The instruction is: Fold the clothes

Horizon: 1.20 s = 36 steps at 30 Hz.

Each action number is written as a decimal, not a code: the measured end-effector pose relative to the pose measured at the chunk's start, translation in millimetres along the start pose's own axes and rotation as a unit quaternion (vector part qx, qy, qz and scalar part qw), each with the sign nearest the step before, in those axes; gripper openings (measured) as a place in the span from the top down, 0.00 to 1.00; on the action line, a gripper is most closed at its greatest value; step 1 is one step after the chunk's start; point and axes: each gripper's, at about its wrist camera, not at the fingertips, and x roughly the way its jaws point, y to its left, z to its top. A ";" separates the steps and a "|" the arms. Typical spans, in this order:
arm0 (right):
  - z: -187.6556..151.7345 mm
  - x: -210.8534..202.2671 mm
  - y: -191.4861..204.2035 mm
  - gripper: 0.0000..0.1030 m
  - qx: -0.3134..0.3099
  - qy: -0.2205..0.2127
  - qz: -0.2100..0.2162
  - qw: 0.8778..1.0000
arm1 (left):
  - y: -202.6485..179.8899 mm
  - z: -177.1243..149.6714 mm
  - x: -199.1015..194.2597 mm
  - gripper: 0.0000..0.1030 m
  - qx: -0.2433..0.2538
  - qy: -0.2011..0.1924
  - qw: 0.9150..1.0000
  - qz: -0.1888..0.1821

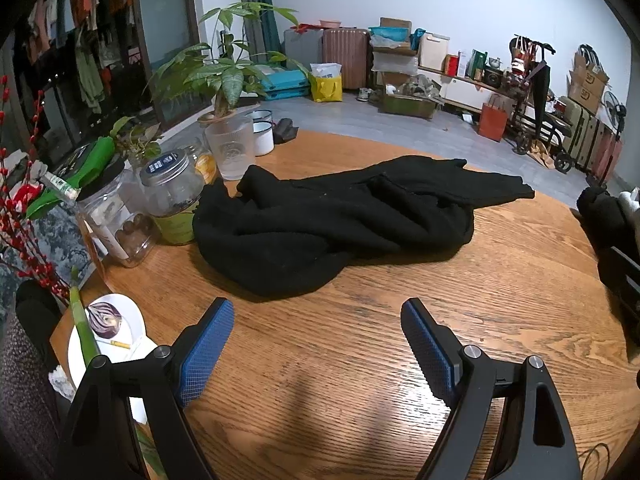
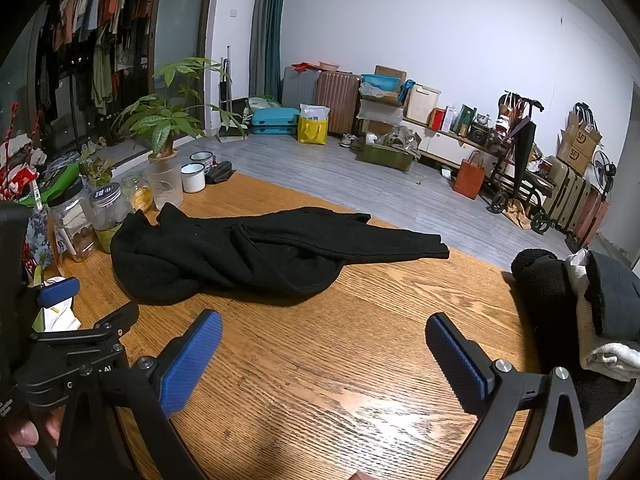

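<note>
A crumpled black garment (image 1: 340, 220) lies on the round wooden table (image 1: 360, 360), one sleeve stretched out to the right; the right wrist view shows this garment (image 2: 248, 256) too. My left gripper (image 1: 318, 312) hovers over bare wood just short of the garment's near edge, its blue pads wide apart with nothing between them. My right gripper (image 2: 324, 328) is open just as wide over bare wood, further back from the cloth. The left gripper's body (image 2: 60, 320) shows at the left edge of the right wrist view, with a fingertip of the person's hand below it.
Plastic jars (image 1: 172, 196), a glass vase with a plant (image 1: 230, 152) and red berry branches crowd the table's left side. A white plate (image 1: 112, 328) sits near left. A stack of folded clothes (image 2: 580, 304) stands at the right edge. Suitcases and boxes line the far wall.
</note>
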 end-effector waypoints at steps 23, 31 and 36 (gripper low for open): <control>-0.3 -1.7 2.7 0.00 -0.004 -0.002 0.002 1.000 | 0.7 -0.7 3.0 0.17 0.002 -0.005 1.000 0.006; 1.0 -1.4 2.3 0.00 -0.003 -0.001 0.003 1.000 | 1.0 -0.5 0.9 0.17 0.000 -0.006 1.000 0.007; 1.2 -1.5 2.5 0.00 -0.004 -0.001 0.004 1.000 | 0.9 -0.4 0.4 0.17 0.000 -0.006 1.000 0.008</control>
